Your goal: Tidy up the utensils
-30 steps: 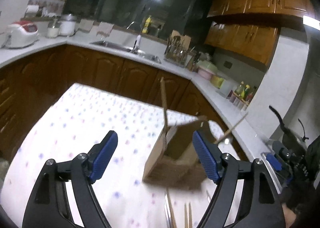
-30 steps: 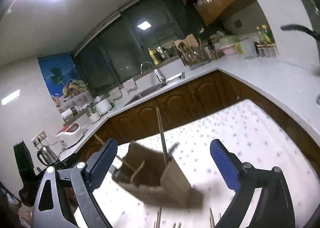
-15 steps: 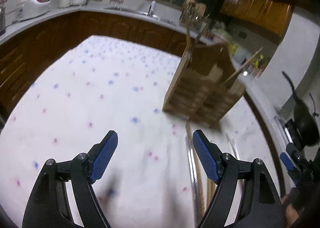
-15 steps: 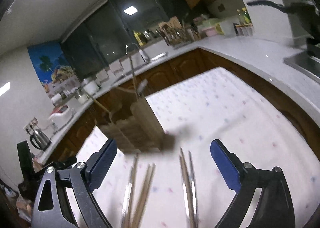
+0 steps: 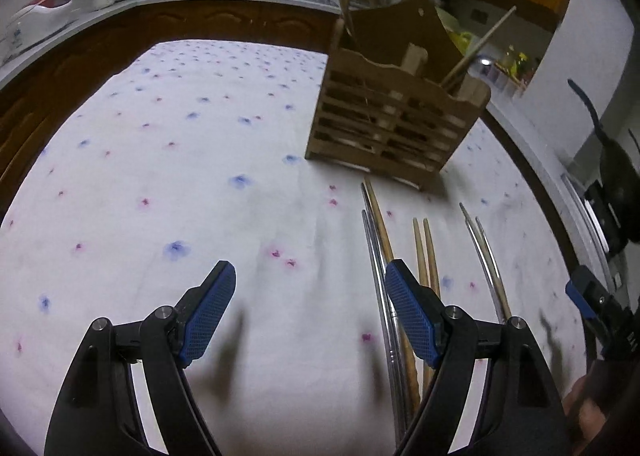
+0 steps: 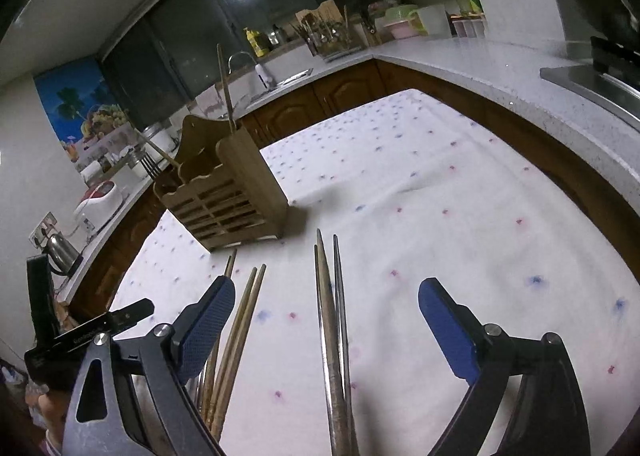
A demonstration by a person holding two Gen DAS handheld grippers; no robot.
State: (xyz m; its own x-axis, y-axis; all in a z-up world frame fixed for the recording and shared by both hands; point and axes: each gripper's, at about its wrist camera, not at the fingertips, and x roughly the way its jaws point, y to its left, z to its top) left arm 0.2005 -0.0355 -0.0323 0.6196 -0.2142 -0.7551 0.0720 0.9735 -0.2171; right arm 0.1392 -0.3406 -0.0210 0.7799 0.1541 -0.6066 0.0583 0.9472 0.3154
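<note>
A slatted wooden utensil holder [image 5: 394, 123] stands on the flowered tablecloth [image 5: 160, 175]; it also shows in the right wrist view [image 6: 236, 199] with a chopstick and a fork sticking out. Several wooden and metal chopsticks [image 5: 384, 240] lie loose on the cloth in front of it, and they show in the right wrist view [image 6: 332, 316]. My left gripper [image 5: 310, 316] is open and empty, low over the cloth, left of the chopsticks. My right gripper [image 6: 324, 330] is open and empty, with a wooden and metal chopstick lying between its fingers.
Kitchen counters with dark wood cabinets [image 5: 200, 19] wrap the table on three sides. A sink [image 6: 280, 79], a rice cooker [image 6: 98, 197] and a kettle [image 6: 60, 252] stand on them. A black pan [image 5: 616, 171] sits at the right.
Both grippers have tilted down and dropped toward the table. The holder now stands farther ahead, and the loose chopsticks have come into full view under the fingers.
</note>
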